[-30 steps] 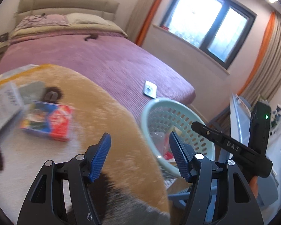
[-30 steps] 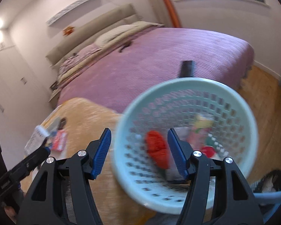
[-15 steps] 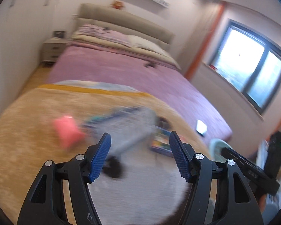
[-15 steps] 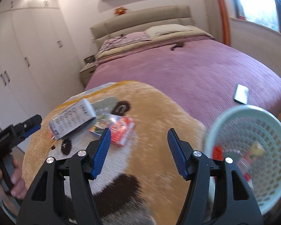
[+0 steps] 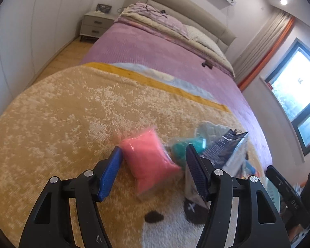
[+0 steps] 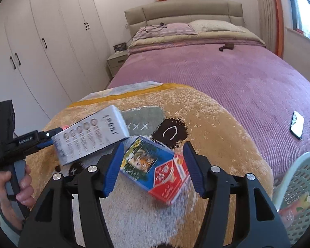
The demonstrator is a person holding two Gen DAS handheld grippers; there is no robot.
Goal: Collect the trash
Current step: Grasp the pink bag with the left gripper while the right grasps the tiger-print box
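A pink packet (image 5: 149, 157) lies on the tan plush blanket (image 5: 62, 113), with a teal packet (image 5: 186, 147) and a white-and-dark wrapper (image 5: 227, 148) to its right. My left gripper (image 5: 155, 171) is open and empty, its jaws on either side of the pink packet's near end. In the right wrist view a colourful red-and-blue box (image 6: 155, 168) lies on the blanket, next to the white wrapper (image 6: 91, 135). My right gripper (image 6: 153, 167) is open and empty, its jaws framing the box. A pale green basket (image 6: 299, 188) holding trash stands at the right.
The blanket covers the foot of a purple bed (image 6: 227, 72). A phone (image 6: 297, 124) lies on the bed at the right. White wardrobes (image 6: 41, 41) line the left wall. A nightstand (image 5: 95, 24) stands by the headboard. A window (image 5: 295, 99) is at the right.
Both grippers swung left from the basket to the blanket. The left now frames the pink packet; the right now frames the colourful box. Both stayed open.
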